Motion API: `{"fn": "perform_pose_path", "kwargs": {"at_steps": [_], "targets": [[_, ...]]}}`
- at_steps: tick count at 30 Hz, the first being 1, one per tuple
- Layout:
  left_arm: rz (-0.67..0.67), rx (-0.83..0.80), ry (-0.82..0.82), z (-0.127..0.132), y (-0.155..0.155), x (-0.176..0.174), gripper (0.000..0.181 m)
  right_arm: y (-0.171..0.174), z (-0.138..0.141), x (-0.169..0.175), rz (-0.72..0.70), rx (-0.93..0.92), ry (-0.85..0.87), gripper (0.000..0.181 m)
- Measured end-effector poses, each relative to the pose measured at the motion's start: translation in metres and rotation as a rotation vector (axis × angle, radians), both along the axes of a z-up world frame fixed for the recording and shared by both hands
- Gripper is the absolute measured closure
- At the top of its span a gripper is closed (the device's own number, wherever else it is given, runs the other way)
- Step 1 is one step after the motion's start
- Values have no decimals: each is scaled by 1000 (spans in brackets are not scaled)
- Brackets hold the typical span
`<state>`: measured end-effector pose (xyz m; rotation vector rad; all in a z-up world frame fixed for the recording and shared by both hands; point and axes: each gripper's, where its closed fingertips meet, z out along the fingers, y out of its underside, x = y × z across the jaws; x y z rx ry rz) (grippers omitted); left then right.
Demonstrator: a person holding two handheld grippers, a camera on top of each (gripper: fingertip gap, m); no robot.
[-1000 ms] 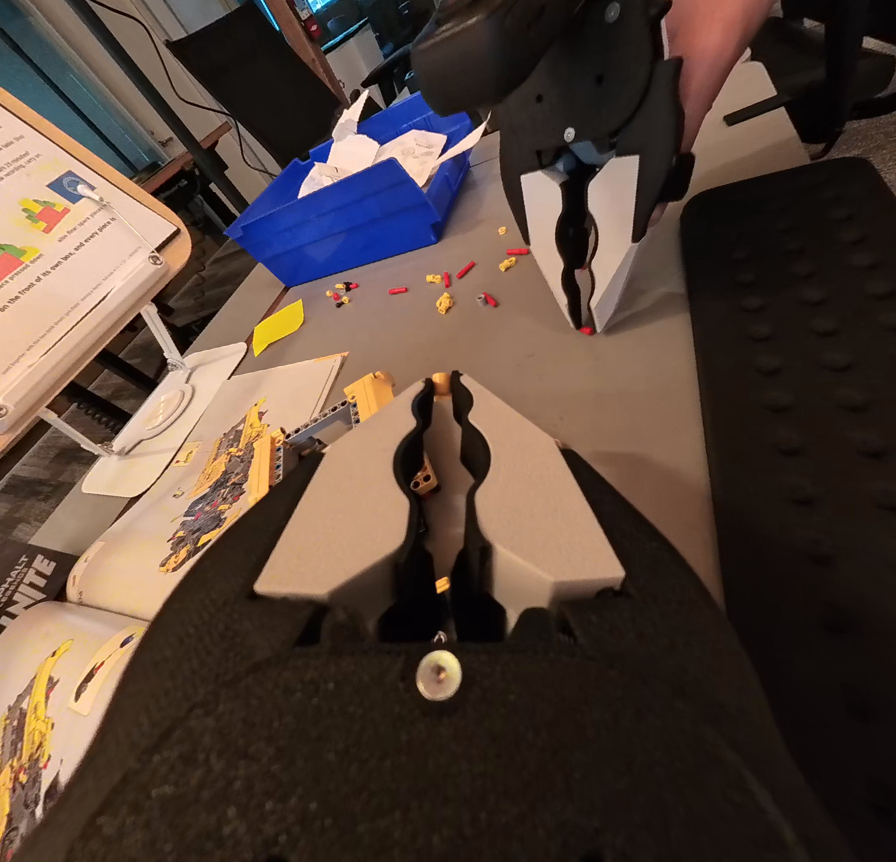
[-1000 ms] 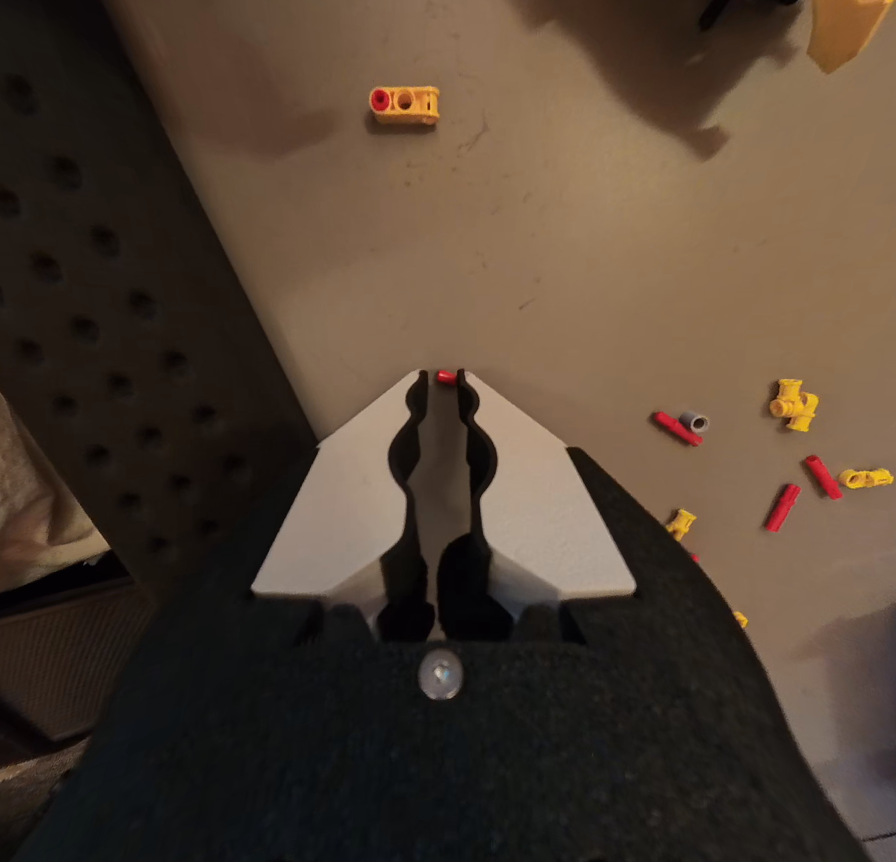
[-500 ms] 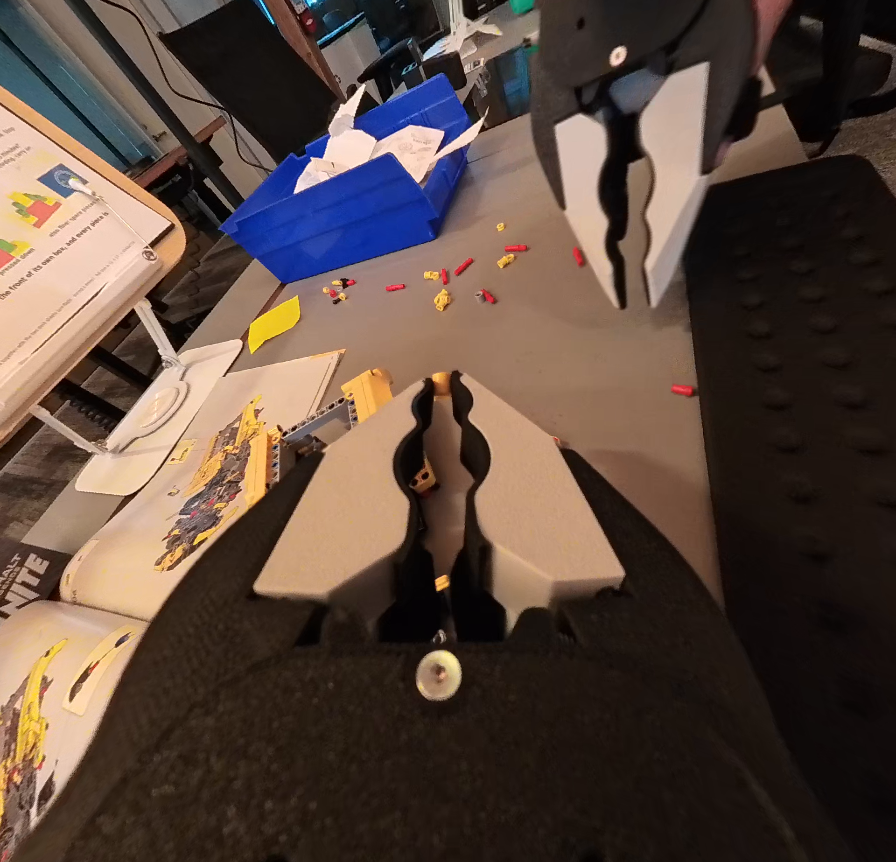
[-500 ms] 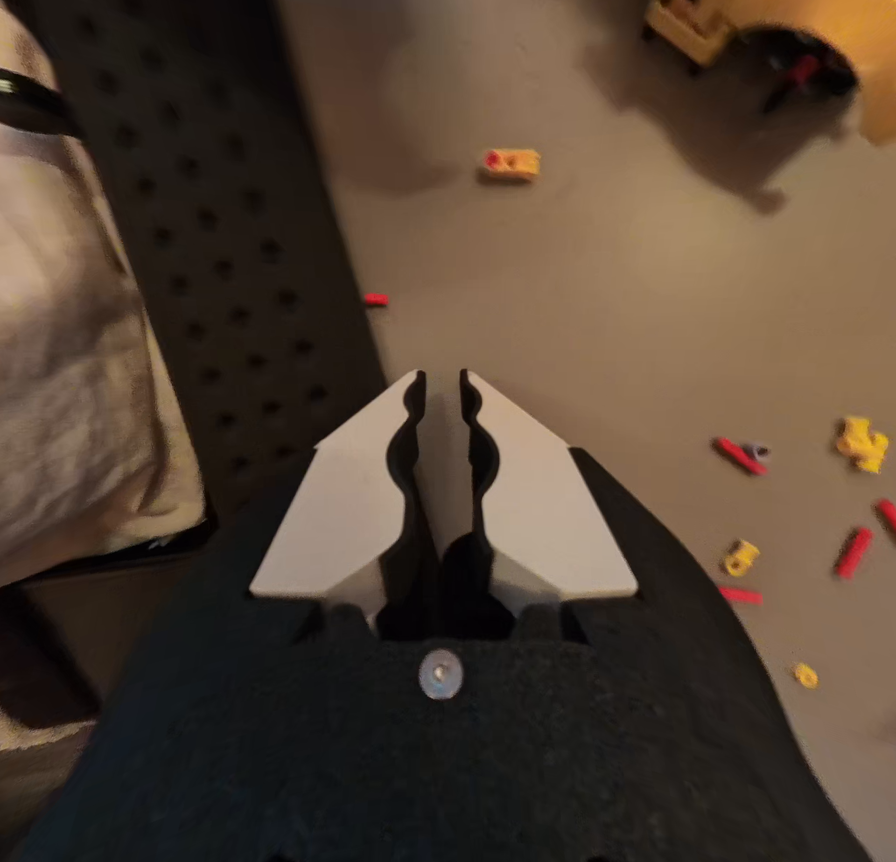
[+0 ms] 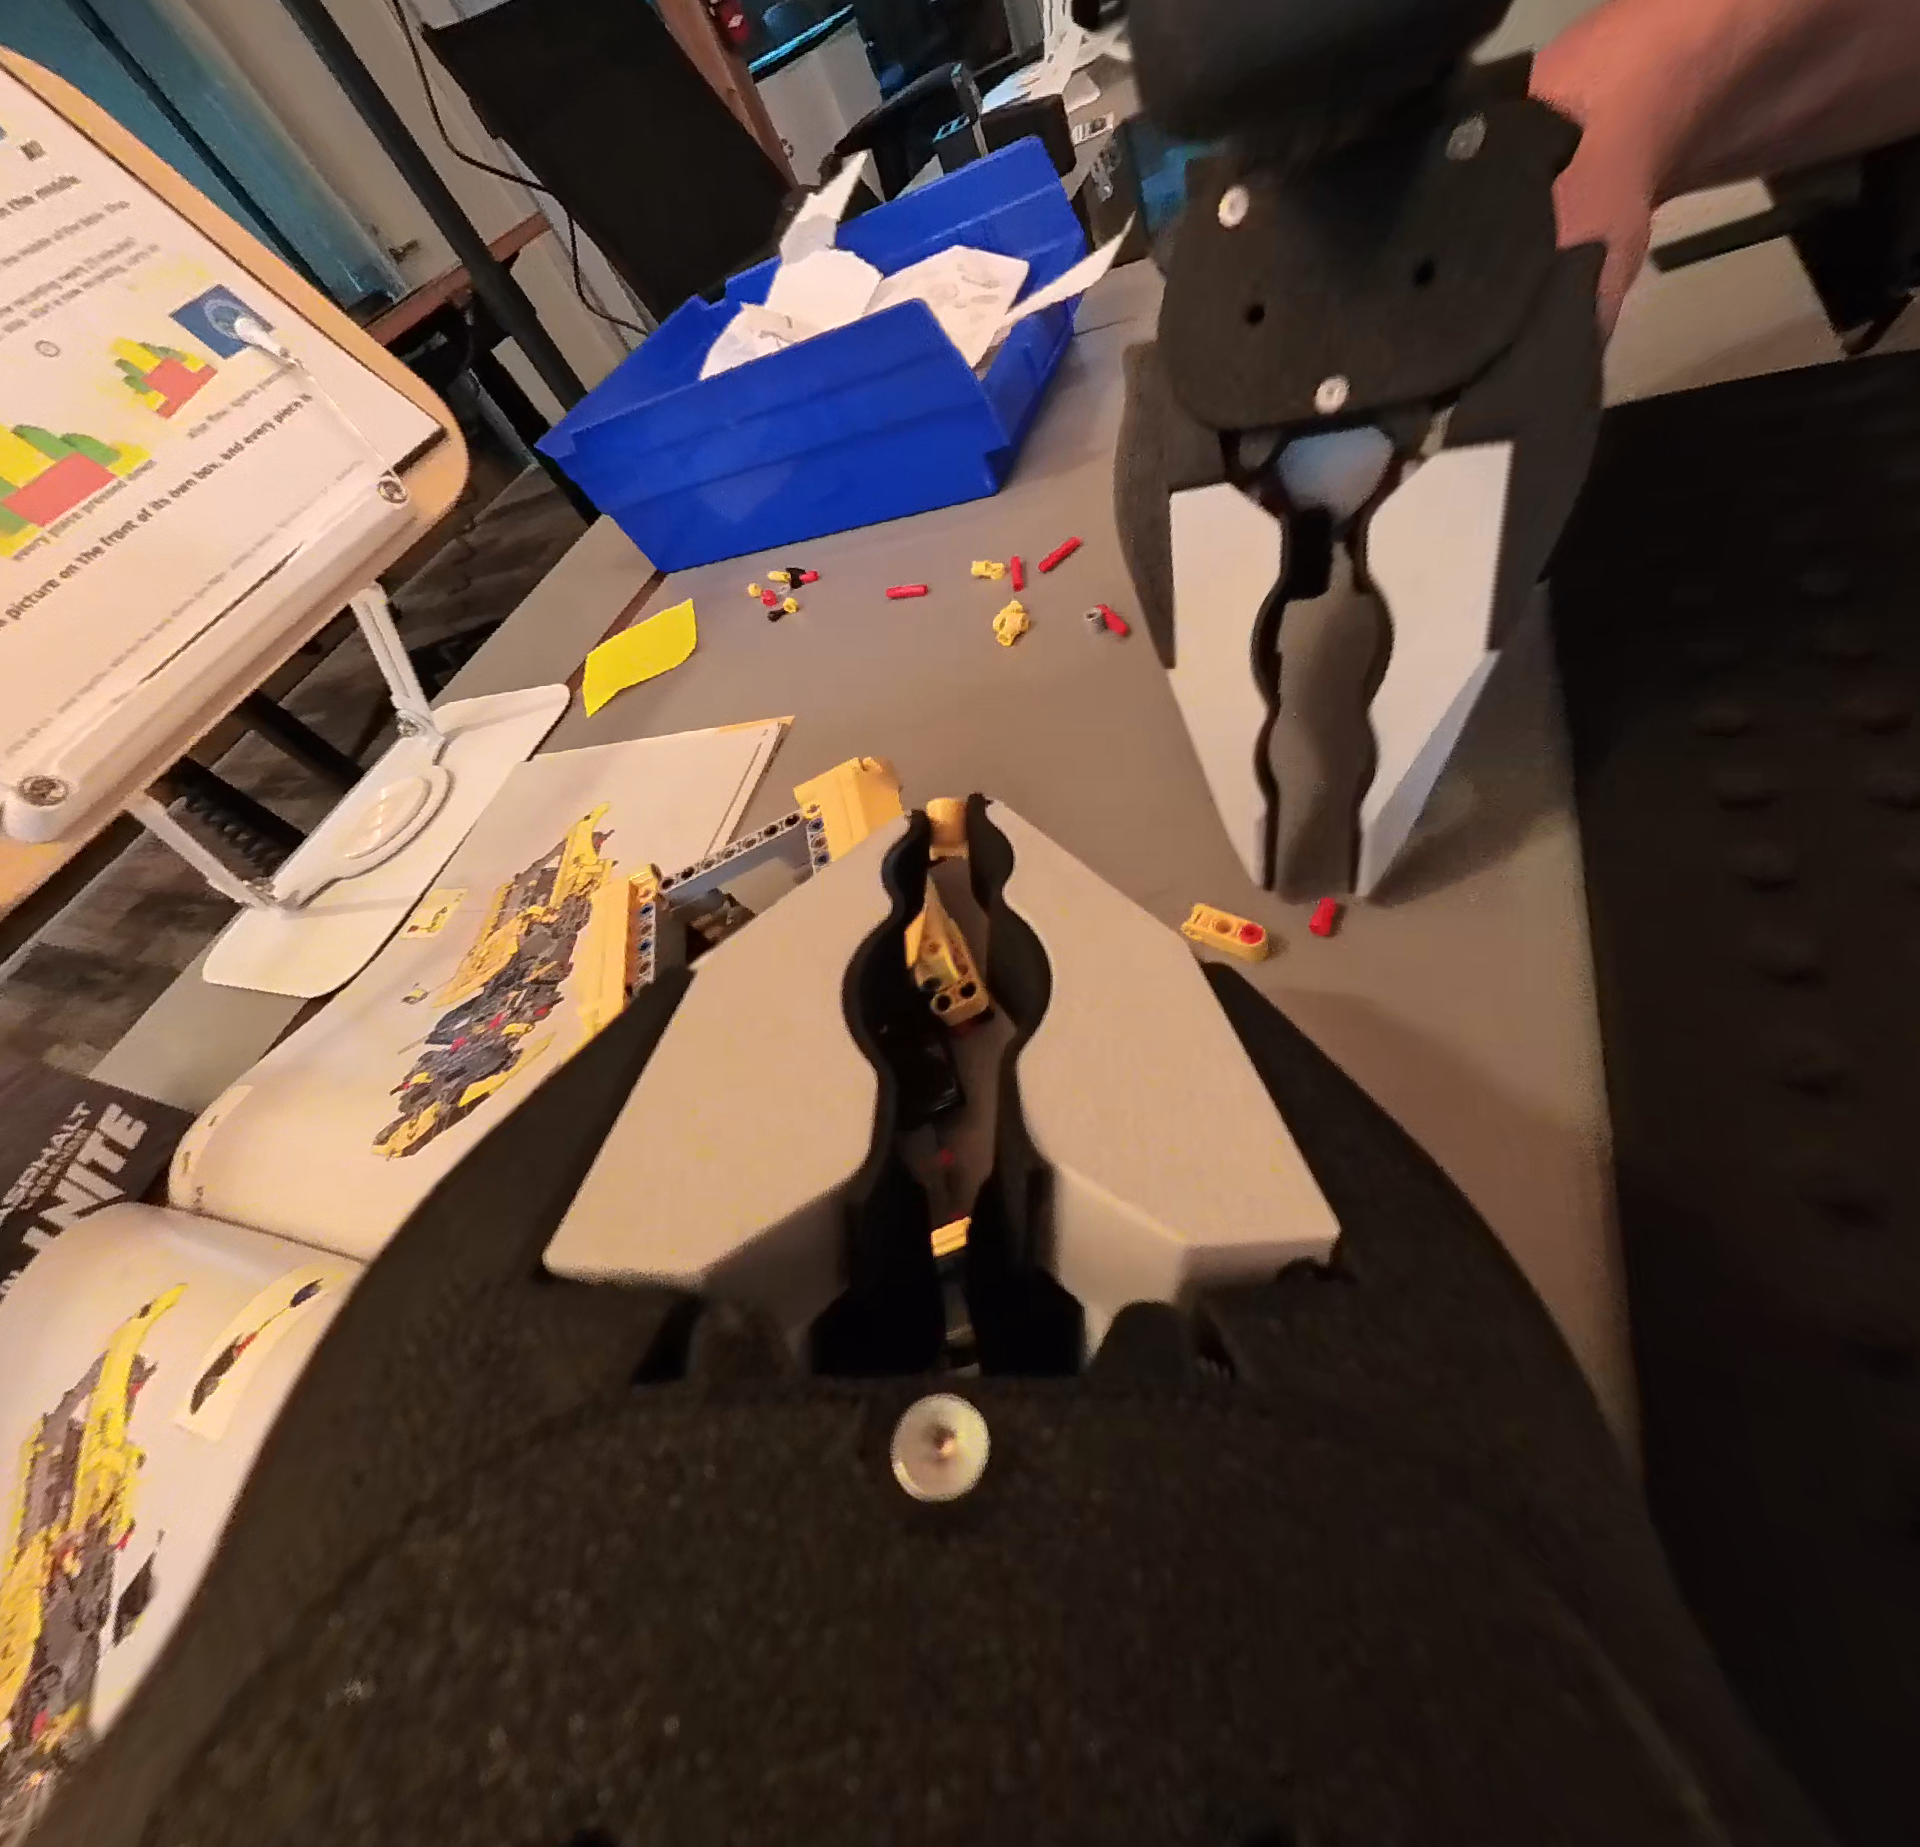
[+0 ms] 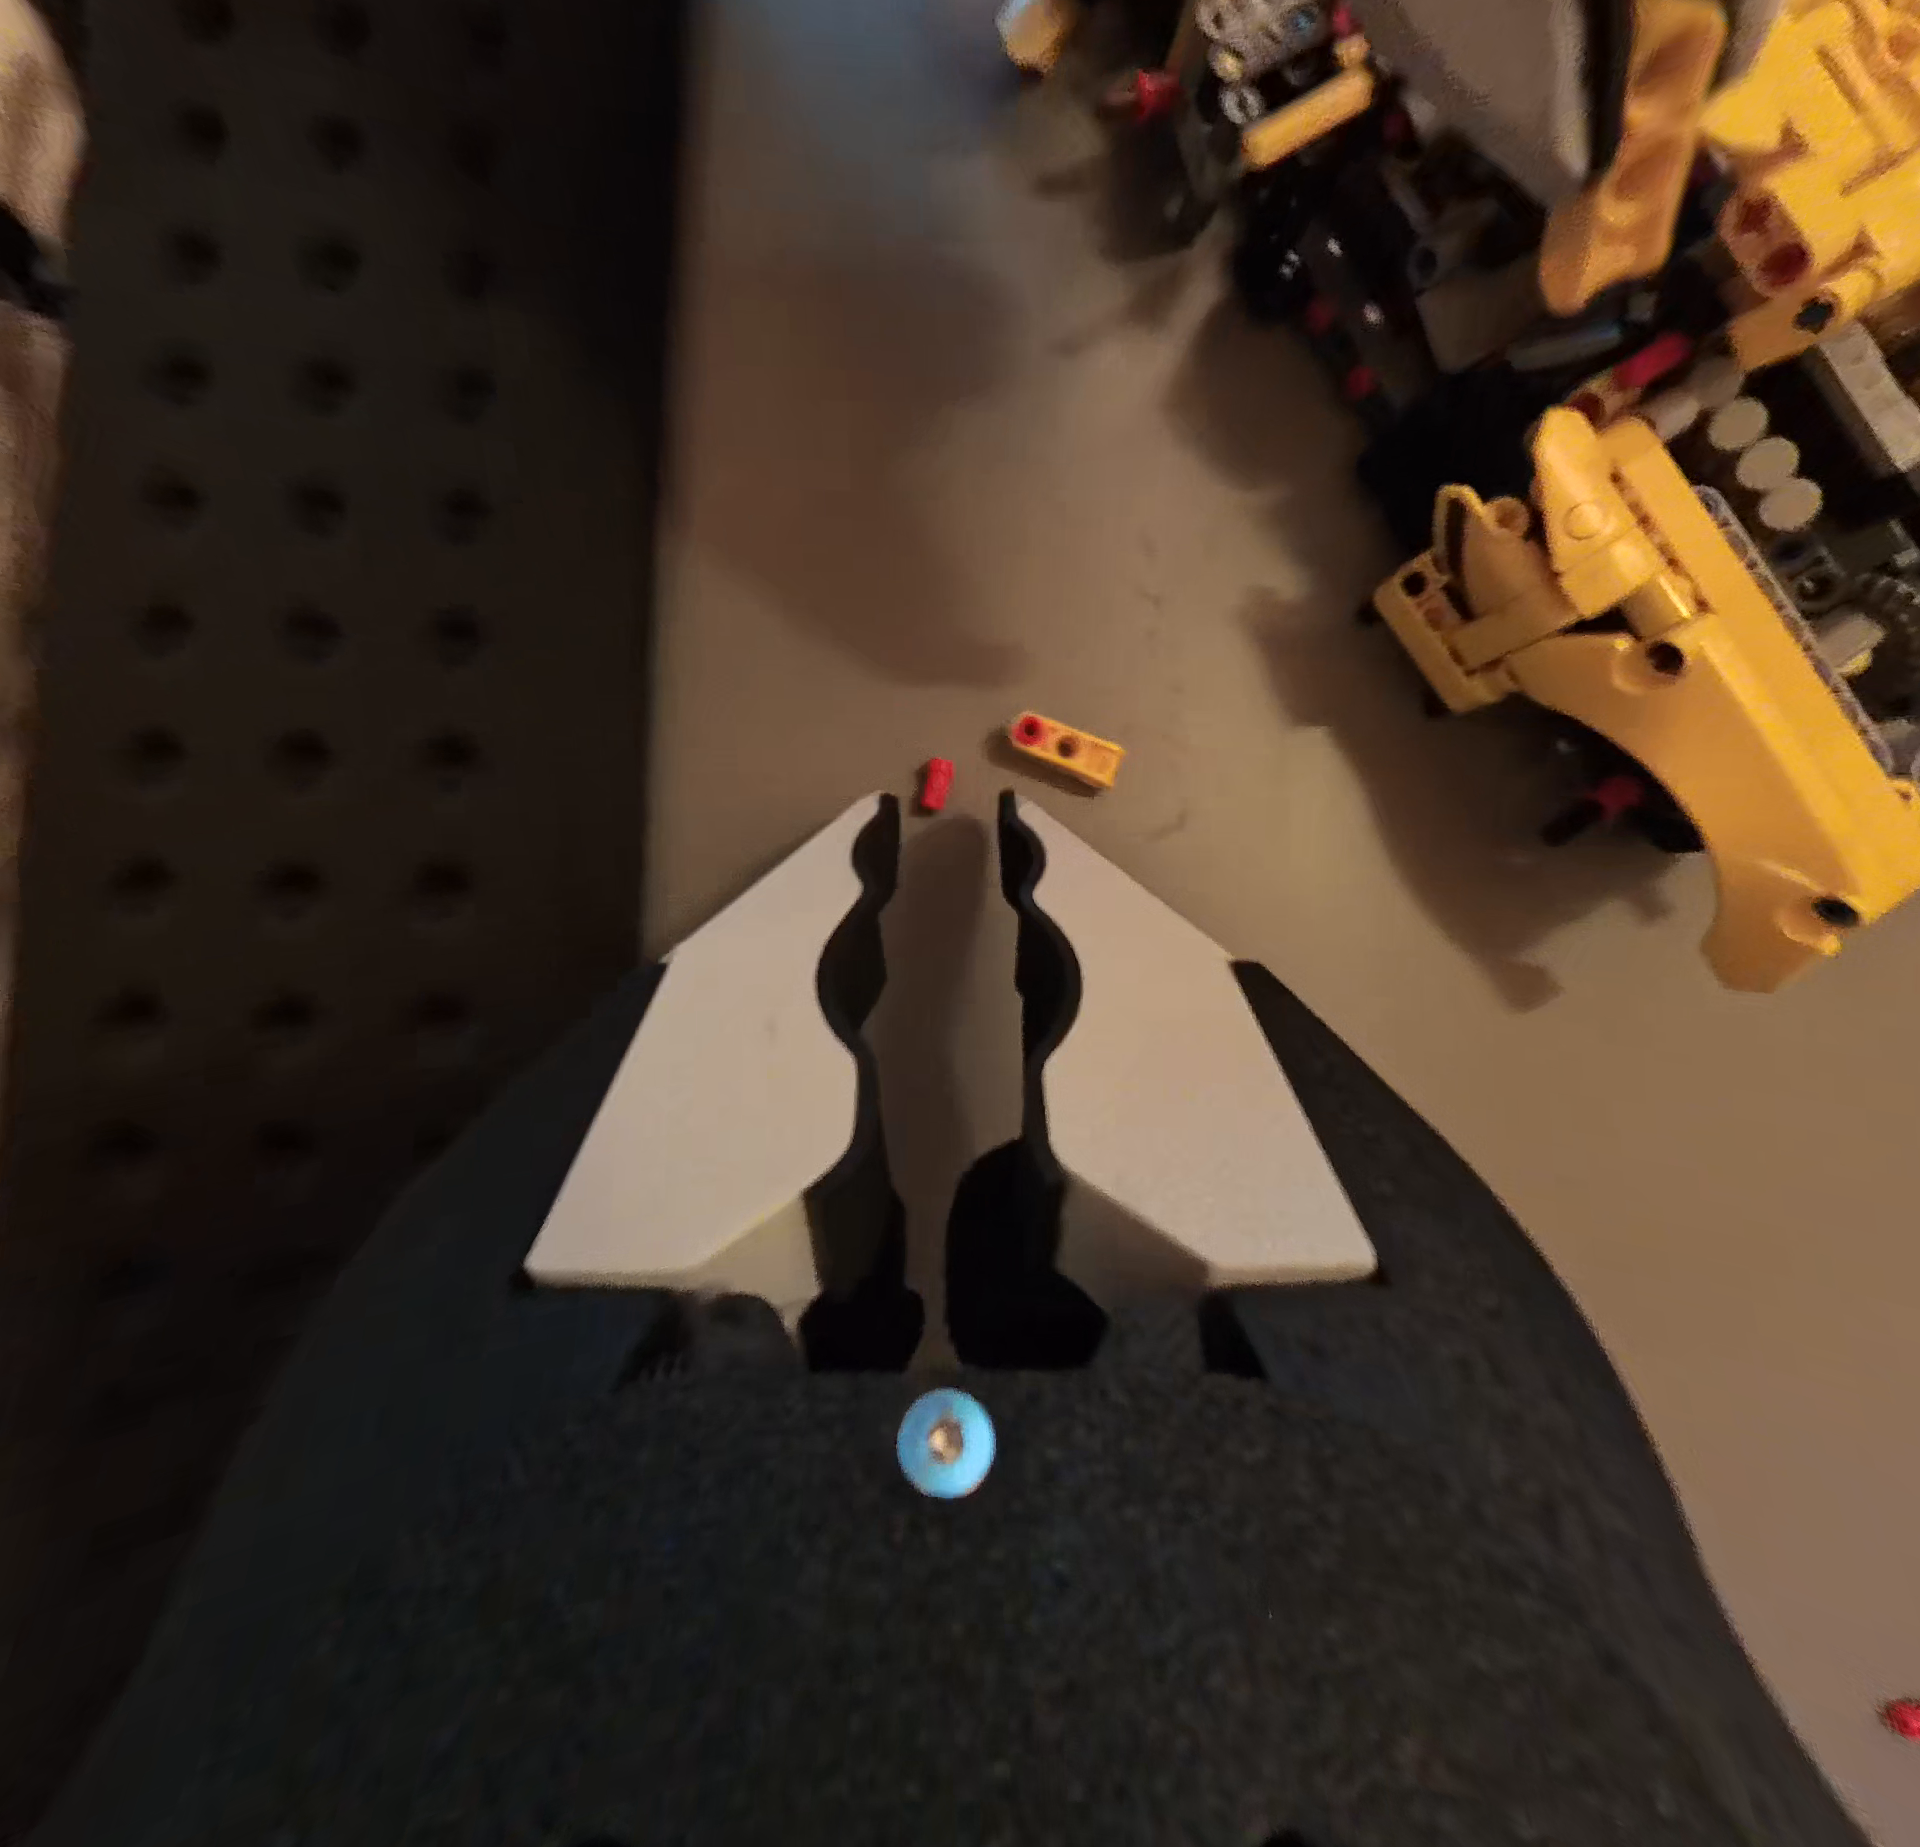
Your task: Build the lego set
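Note:
My left gripper point(image 5: 945, 810) is shut on the partly built yellow lego model point(image 5: 940, 956), which rests on the grey table point(image 5: 1039, 717). The model also shows at the right of the right wrist view point(image 6: 1662, 602). My right gripper point(image 6: 940, 810) is open and empty, pointing down with its tips close to the table. It also shows in the left wrist view point(image 5: 1314, 872). A small red pin point(image 6: 935, 784) lies just ahead of its tips. A short yellow beam point(image 6: 1065, 751) with a red pin in one hole lies next to it. Both show in the left wrist view: pin point(image 5: 1322, 916), beam point(image 5: 1226, 932).
A black dimpled mat point(image 6: 312, 550) borders the table beside my right gripper. A blue bin point(image 5: 831, 426) with papers stands at the back, with loose red and yellow pieces point(image 5: 1008, 613) in front of it. An open instruction booklet point(image 5: 520, 966) and a sign on a stand point(image 5: 156, 395) are at the left. My hands' fingertips stand some 11 cm from each other.
My right gripper let go of the red pin, rose, then came down again near the model with its jaws wider, just behind the pin. My left gripper stayed shut on the model.

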<state>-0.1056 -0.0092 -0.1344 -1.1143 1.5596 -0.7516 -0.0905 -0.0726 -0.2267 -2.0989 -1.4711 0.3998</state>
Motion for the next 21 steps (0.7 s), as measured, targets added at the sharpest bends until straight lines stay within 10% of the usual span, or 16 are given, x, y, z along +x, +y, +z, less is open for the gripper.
{"fn": "perform_pose_path", "kwargs": {"at_steps": [14,21], "targets": [[-11,-16,10,-2,-2,0,174,14,-4,1,-132,-15,-13,176],[-53,-206,-92,18,-4,-3,174,59,140,-29,-341,123,848,177]]}}
